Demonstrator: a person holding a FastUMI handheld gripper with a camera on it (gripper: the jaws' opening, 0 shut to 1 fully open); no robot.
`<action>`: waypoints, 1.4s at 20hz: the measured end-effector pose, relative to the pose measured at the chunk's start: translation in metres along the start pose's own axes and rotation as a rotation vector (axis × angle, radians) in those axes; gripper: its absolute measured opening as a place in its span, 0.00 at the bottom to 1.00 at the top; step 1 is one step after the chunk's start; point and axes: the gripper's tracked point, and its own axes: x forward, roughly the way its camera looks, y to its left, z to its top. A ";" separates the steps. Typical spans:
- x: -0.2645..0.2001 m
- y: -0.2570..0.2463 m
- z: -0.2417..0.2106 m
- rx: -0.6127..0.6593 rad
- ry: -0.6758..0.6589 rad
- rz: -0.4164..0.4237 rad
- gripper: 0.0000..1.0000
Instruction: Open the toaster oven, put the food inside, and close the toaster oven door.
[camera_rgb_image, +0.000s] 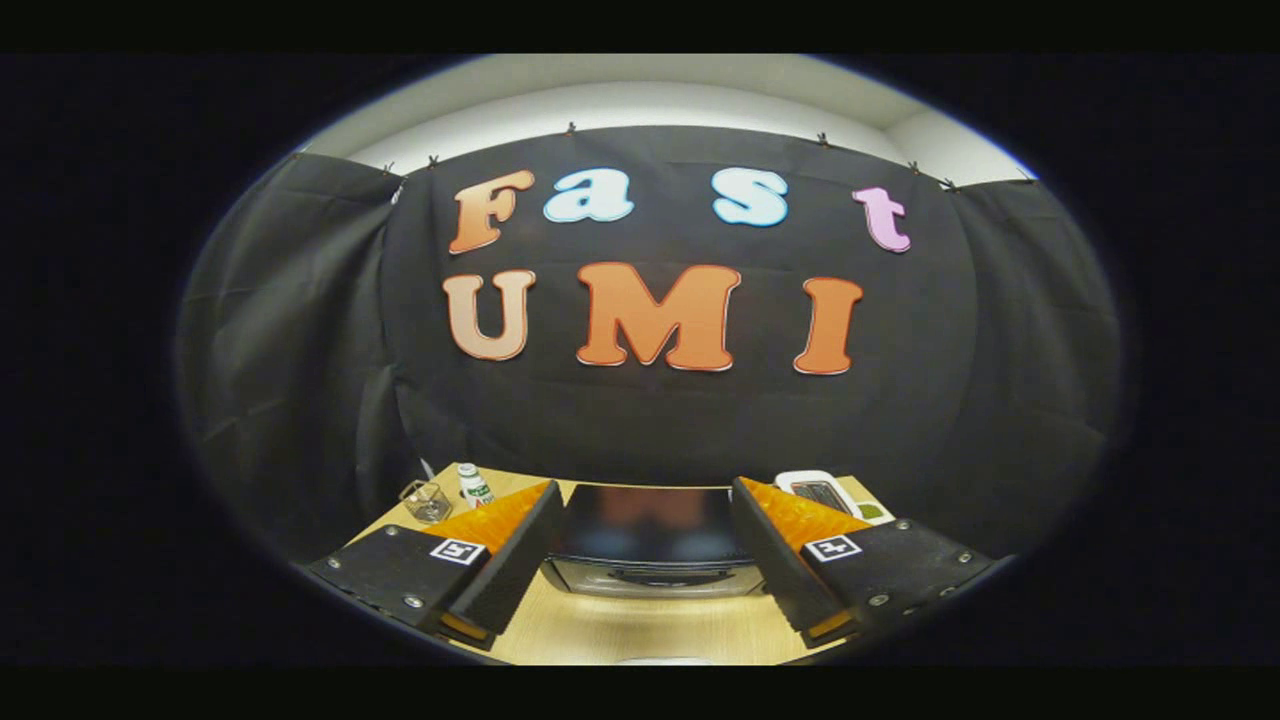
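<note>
Toaster oven (648, 545) sits on the wooden table (640, 630), just ahead of the gripper (645, 540) and seen in the gap btwn its two fingers. Its long side runs left to right, w/ the front door and handle facing the gripper. Door is closed. Fingers are spread wide apart, holding nothing, not touching the oven. Beyond the left finger stand a clear glass cup (427, 500) and a small white bottle (474, 485). Beyond the right finger lies a white device (818, 490).
</note>
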 end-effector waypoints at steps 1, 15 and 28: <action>-0.002 0.000 0.002 -0.005 -0.004 -0.003 1.00; -0.013 0.007 0.007 0.006 -0.036 0.014 1.00; -0.023 -0.017 -0.005 0.026 -0.037 -0.002 1.00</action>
